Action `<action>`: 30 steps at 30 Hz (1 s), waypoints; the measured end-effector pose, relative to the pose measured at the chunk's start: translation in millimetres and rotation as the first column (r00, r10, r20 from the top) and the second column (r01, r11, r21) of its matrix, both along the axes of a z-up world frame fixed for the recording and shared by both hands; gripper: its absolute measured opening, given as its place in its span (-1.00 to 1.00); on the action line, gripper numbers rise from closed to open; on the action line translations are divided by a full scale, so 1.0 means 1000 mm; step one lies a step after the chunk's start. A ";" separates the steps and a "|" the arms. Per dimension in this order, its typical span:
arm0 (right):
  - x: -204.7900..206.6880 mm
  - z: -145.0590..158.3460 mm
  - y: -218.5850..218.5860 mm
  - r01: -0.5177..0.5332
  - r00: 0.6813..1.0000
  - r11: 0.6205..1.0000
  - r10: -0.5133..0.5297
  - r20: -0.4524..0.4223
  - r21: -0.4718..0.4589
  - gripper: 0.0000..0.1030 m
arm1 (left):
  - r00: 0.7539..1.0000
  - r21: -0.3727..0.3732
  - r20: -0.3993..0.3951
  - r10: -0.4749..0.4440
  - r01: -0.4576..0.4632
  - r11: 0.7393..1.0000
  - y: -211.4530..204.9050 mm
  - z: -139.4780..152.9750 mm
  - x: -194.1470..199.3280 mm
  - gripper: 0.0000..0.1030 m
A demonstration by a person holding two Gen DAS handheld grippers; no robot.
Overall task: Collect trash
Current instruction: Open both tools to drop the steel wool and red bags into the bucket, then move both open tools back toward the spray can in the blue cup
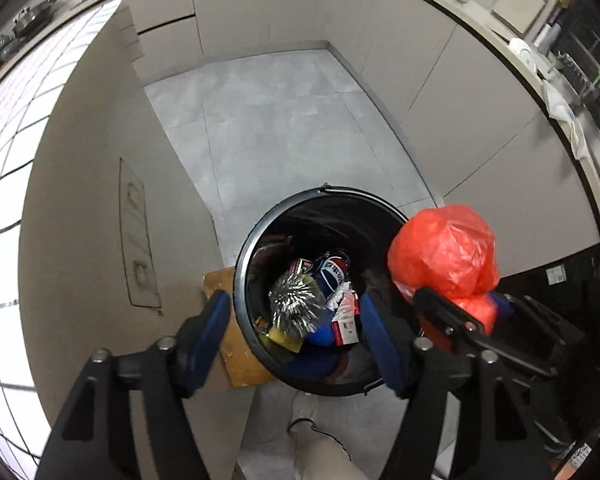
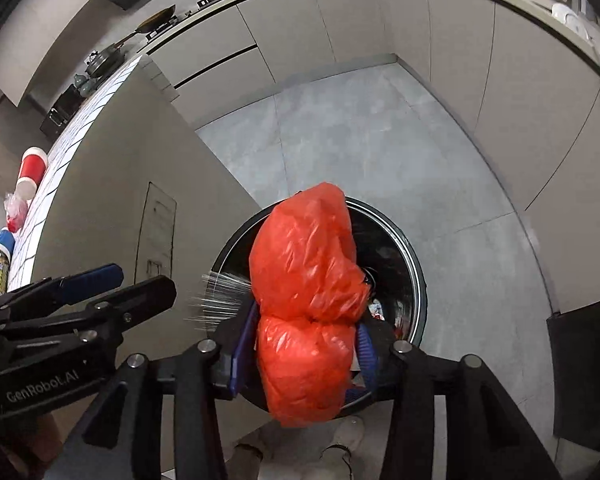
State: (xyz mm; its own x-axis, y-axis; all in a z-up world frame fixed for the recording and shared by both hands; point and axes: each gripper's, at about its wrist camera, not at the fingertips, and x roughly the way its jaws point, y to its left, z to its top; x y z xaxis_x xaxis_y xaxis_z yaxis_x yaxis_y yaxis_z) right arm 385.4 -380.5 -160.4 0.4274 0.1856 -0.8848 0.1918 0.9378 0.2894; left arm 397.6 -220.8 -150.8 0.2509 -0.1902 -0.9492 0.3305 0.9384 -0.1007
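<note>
A round black trash bin (image 1: pixel 249 248) stands on the grey floor and holds several pieces of trash: a silver spiky ball (image 1: pixel 296 304), a blue can and cartons. My left gripper (image 1: pixel 296 332) is open and empty, its blue fingers spread over the bin's near rim. My right gripper (image 2: pixel 304 356) is shut on a red plastic bag (image 2: pixel 308 280) and holds it above the bin (image 2: pixel 414 276). In the left wrist view the bag (image 1: pixel 446 252) hangs over the bin's right rim.
A beige counter side with a socket panel (image 1: pixel 134 236) rises on the left. A wooden board (image 1: pixel 240 360) lies beside the bin. Cabinets line the back and right. Red and blue cups (image 2: pixel 32 172) stand on the tiled counter. My shoe (image 1: pixel 304 404) is below the bin.
</note>
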 end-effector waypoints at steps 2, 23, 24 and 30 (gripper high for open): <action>0.002 0.000 0.000 -0.004 1.000 1.000 0.004 -0.001 -0.004 0.04 | 1.000 0.008 0.005 0.009 -0.009 1.000 -0.001 0.000 0.001 0.39; -0.026 0.079 0.050 0.044 0.992 0.998 -0.039 0.117 -0.034 0.08 | 0.994 -0.070 0.104 -0.040 0.047 0.996 0.052 0.084 -0.022 0.39; -0.027 0.085 0.055 0.047 0.991 0.998 -0.042 0.125 -0.036 0.08 | 0.993 -0.071 0.112 -0.041 0.049 0.996 0.056 0.088 -0.023 0.39; -0.032 0.119 0.094 0.034 0.985 0.999 -0.027 0.173 -0.035 0.08 | 0.985 -0.086 0.172 -0.027 0.042 0.995 0.095 0.116 -0.028 0.39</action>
State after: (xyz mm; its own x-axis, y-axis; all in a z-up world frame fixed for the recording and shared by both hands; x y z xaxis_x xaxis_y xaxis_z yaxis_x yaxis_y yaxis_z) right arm 353.8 -286.7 -41.6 0.5790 0.1377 -0.8036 0.1710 0.9432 0.2848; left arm 369.8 -125.9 -35.1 0.3997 -0.2831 -0.8719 0.3821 0.9160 -0.1222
